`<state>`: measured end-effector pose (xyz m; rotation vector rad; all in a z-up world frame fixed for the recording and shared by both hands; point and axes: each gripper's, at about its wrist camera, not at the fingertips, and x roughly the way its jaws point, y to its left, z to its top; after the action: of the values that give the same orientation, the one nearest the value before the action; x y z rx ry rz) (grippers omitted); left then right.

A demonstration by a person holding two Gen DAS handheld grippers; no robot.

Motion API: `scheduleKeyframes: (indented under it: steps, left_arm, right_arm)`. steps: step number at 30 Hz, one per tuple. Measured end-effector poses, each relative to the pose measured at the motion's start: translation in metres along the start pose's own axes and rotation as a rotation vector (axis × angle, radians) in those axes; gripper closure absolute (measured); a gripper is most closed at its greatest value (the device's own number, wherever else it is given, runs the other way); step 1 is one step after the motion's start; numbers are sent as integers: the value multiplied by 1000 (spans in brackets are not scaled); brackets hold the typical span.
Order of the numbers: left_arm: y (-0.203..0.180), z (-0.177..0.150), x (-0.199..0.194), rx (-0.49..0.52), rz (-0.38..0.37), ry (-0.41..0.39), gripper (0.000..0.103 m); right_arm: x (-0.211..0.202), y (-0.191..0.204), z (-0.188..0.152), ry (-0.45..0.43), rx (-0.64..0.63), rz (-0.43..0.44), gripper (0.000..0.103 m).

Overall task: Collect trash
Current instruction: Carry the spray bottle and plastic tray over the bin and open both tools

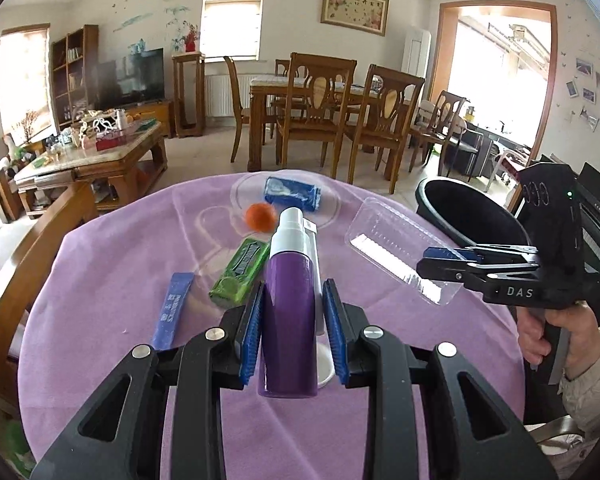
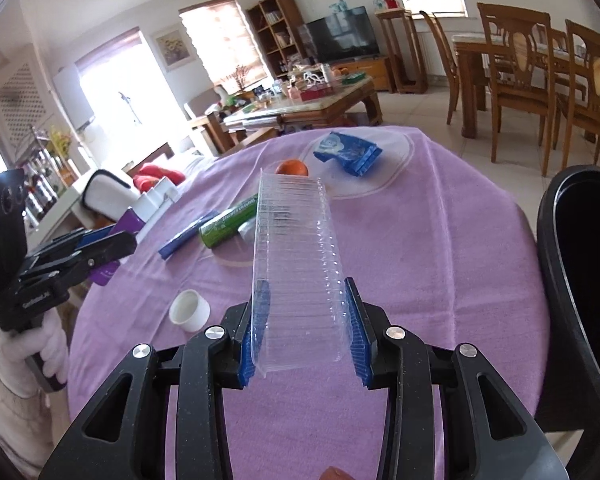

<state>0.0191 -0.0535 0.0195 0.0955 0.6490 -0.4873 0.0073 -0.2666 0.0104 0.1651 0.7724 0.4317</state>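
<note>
My left gripper (image 1: 294, 312) is shut on a purple spray bottle (image 1: 290, 300) with a white top, held above the purple tablecloth (image 1: 100, 280). Its white cap (image 2: 190, 311) lies on the cloth below. My right gripper (image 2: 306, 324) is shut on a clear plastic tray (image 2: 296, 264), lifted near the table's right side; the tray also shows in the left wrist view (image 1: 396, 248). A black trash bin (image 2: 584, 280) stands just right of the table. A green gum pack (image 1: 242, 266), a blue sachet (image 1: 174, 310), a blue wrapper (image 1: 292, 192) and an orange ball (image 1: 260, 217) lie on the cloth.
The table is round, with a wooden chair (image 1: 32, 256) at its left. A cluttered coffee table (image 1: 100, 152) and a dining set (image 1: 332, 108) stand beyond. A clear glass plate (image 2: 396, 160) holds the blue wrapper at the far edge.
</note>
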Motion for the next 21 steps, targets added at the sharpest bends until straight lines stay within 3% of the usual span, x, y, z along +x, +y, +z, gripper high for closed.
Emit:
scheduleKeyframes:
  steps: [10,21]
  left_arm:
    - [-92,40,31,95,-122,-63,74]
    - [-182,68,85,180,-248,-43,74]
  right_arm:
    - [-87,-65,12,-137,85,-101,66]
    - [-181,-180,-15,-249,273,-229,66]
